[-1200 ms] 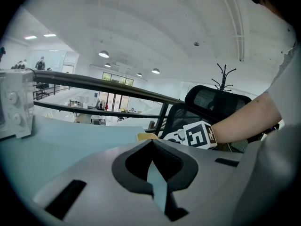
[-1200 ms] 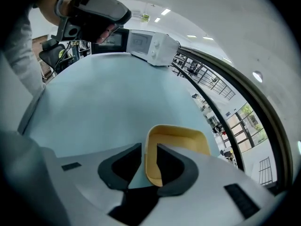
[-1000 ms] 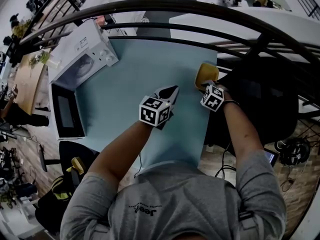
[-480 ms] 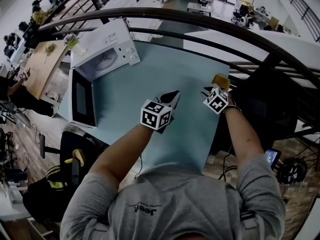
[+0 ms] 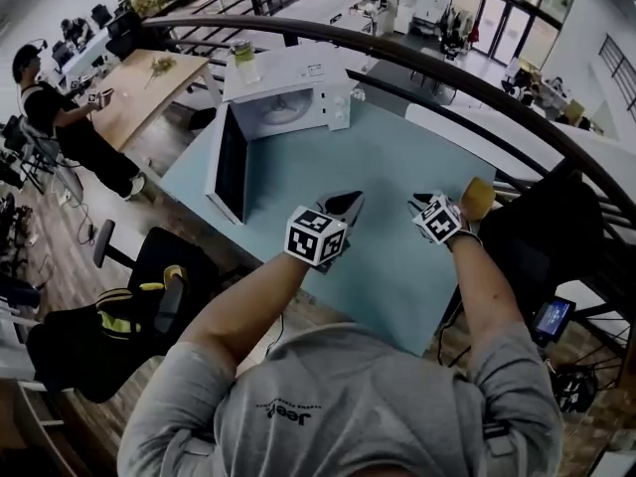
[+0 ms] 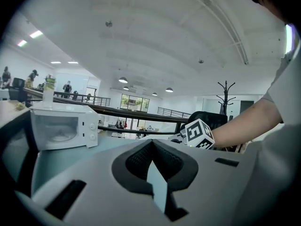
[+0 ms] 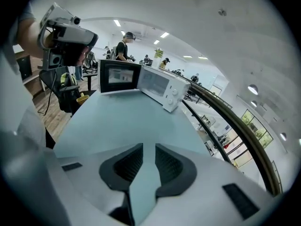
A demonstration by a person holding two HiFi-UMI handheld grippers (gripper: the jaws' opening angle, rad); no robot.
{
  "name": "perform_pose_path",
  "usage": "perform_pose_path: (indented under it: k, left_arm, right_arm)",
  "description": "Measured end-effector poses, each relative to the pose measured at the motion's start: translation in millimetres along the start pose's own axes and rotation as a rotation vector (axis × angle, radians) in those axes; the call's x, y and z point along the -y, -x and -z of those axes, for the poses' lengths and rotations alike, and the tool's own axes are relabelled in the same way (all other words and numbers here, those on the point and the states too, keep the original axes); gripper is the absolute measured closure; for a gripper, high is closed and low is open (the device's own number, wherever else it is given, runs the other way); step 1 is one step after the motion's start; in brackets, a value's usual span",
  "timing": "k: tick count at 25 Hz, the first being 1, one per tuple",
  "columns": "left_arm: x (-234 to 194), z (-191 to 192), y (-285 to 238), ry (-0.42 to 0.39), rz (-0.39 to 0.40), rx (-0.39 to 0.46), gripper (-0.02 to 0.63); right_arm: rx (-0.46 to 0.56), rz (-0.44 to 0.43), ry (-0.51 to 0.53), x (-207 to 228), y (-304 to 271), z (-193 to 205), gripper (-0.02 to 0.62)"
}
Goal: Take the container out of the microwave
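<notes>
Seemingly the main step is done: the container (image 5: 478,197) is seen out of the microwave (image 5: 298,92), set on the table (image 5: 378,167) at its right edge, just beside the right gripper (image 7: 145,154). The cavity is seen empty and the door (image 5: 231,162) is left open; only shutting it may remain. The right gripper's jaws are narrowly apart and have just been closing, with nothing held between them. The left gripper (image 6: 151,147) is closed to a point, empty. The container is judged upright; no long axis can be told, since it is small and partly hidden.
</notes>
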State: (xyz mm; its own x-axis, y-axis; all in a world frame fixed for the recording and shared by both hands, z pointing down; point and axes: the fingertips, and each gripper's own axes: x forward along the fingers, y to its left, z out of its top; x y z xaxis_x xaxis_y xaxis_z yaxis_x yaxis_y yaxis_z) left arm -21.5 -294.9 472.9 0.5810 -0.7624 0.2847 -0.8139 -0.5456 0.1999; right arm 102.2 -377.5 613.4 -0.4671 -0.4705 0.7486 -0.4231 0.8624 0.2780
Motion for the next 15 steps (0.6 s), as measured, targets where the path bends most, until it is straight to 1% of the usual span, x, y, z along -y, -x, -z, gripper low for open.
perform_pose_path:
  k: [6, 9, 15]
  left_arm:
    - [-22.5, -9.2, 90.5, 0.008, -0.06, 0.055, 0.6]
    - [-26.5, -6.8, 134.3, 0.0, -0.084, 0.081, 0.6]
    - [-38.1, -1.9, 209.1, -0.004, -0.125, 0.123, 0.6]
  right_arm:
    - [0.04, -0.024, 0.076, -61.9, 4.7, -74.5, 0.505]
    - [0.066, -0.022, 0.1, -94.7, 10.8, -103.8, 0.506]
    - [0.124, -0.01, 0.142, -143.5, 23.2, -158.2, 0.512]
